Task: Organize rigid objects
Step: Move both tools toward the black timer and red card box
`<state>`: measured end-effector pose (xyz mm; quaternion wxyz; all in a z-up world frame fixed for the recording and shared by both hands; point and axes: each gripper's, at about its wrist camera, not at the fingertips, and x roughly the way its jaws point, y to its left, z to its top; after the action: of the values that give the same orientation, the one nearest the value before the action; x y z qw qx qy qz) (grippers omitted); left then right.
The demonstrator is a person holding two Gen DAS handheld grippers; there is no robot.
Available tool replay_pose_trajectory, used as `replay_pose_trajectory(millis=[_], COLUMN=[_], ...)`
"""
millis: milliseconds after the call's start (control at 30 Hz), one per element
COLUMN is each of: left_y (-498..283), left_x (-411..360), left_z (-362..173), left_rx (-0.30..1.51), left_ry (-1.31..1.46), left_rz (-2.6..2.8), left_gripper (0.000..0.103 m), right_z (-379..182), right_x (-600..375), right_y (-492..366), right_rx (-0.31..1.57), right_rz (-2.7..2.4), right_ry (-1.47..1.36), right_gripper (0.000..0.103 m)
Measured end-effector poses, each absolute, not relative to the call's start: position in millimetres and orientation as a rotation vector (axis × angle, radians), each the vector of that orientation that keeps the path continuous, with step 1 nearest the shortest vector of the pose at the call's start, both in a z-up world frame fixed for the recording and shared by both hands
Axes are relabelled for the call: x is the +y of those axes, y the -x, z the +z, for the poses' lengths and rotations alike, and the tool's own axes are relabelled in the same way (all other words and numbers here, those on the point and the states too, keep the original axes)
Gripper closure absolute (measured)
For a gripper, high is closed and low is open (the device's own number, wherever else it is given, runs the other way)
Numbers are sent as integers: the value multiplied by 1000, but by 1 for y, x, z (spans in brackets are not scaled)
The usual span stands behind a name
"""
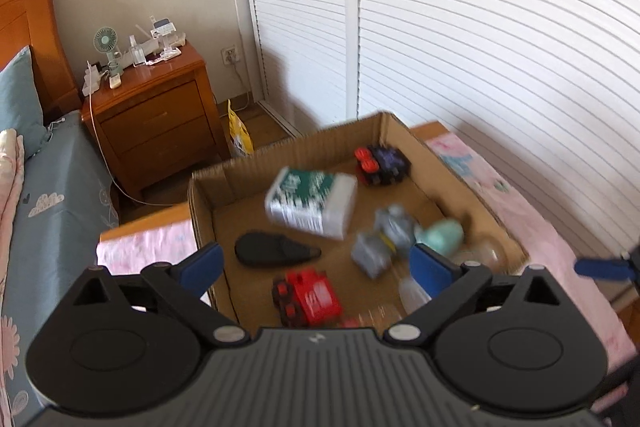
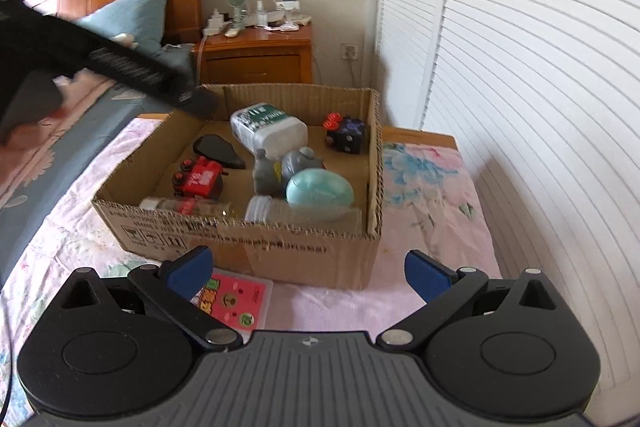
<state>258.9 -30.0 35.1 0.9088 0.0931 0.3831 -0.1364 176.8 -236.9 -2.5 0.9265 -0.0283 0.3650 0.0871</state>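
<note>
An open cardboard box sits on a pink cloth; it also shows in the left wrist view. Inside lie a green-and-white container, a red toy car, a black toy car, a black case, a grey toy, a teal egg and clear bottles. My left gripper is open and empty above the box. My right gripper is open and empty in front of the box. A pink card case lies by its left finger.
A wooden nightstand with a small fan and clutter stands behind the box. A bed with a blue pillow is on the left. White louvred doors fill the right. The left gripper's body crosses the right view's upper left.
</note>
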Motion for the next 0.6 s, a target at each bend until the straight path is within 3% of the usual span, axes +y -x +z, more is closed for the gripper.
replay_pose_trajectory(millis=[600], left_y=[-146], left_x=[1], left_z=[-4], left_rx=[771], left_ry=[-147], left_rz=[-116], left_gripper=[4], right_z=[-28], right_x=[-216], right_y=[-163], right_rx=[806], right_rz=[175], right_ry=[38], right_gripper=[0])
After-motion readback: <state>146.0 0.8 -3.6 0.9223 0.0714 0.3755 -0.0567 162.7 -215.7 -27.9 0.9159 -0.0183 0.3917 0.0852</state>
